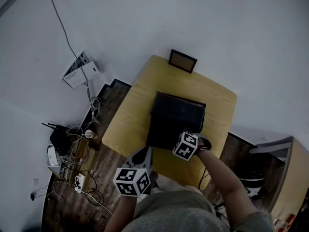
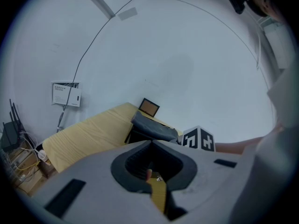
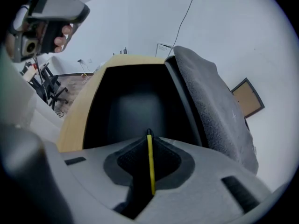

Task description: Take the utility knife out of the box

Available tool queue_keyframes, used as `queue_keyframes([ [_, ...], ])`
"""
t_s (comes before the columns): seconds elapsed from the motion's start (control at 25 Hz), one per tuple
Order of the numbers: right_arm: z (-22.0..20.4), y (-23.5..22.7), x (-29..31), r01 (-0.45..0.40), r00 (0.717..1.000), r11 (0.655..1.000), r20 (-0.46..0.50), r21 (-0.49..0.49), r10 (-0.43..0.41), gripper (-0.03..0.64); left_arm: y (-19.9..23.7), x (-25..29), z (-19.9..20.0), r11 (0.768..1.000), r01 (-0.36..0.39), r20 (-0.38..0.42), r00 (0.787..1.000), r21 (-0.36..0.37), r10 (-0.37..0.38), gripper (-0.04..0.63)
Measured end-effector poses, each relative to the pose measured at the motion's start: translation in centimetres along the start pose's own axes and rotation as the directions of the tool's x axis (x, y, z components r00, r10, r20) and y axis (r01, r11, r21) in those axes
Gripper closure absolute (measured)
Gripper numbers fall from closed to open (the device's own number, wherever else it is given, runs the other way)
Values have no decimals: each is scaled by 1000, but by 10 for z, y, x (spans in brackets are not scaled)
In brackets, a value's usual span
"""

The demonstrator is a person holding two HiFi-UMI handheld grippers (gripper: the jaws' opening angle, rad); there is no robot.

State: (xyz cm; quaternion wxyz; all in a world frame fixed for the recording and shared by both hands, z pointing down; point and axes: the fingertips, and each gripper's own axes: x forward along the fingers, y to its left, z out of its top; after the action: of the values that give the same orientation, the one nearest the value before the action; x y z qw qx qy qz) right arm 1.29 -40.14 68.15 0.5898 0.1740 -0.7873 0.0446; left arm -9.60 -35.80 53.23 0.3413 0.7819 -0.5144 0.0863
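Jaws together on both: open black box (image 3: 133, 101) lies straight ahead of right gripper (image 3: 148, 134), left gripper (image 2: 152, 143) farther back; utility knife unseen.

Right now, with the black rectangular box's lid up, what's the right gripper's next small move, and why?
Probably open the right gripper: its jaws are together while it faces the open black rectangular box, with the grey-lined lid tipped back. Nothing can be made out in the dark interior, so it should go in ready to grasp.

Dim, bluish cast, fisheye-warped edges, vignetted
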Motion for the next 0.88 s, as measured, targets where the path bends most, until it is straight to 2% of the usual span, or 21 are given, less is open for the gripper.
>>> queue_keyframes([
  [0.28,-1,-1,-1,18,1000,1000,17,0,-18,578,-3,-4,0,1000,2,11,1000,2,-2,591],
  [0.48,12,0,-25,61,992,997,105,49,-66,578,-6,-15,-3,1000,3,17,1000,7,-3,591],
  [0.68,27,9,-61,122,968,987,209,101,-141,578,-13,-32,-10,1000,15,27,1000,23,-16,591],
  [0.88,36,26,-99,179,926,970,305,167,-223,579,-21,-52,-20,999,26,43,999,30,-27,591],
])
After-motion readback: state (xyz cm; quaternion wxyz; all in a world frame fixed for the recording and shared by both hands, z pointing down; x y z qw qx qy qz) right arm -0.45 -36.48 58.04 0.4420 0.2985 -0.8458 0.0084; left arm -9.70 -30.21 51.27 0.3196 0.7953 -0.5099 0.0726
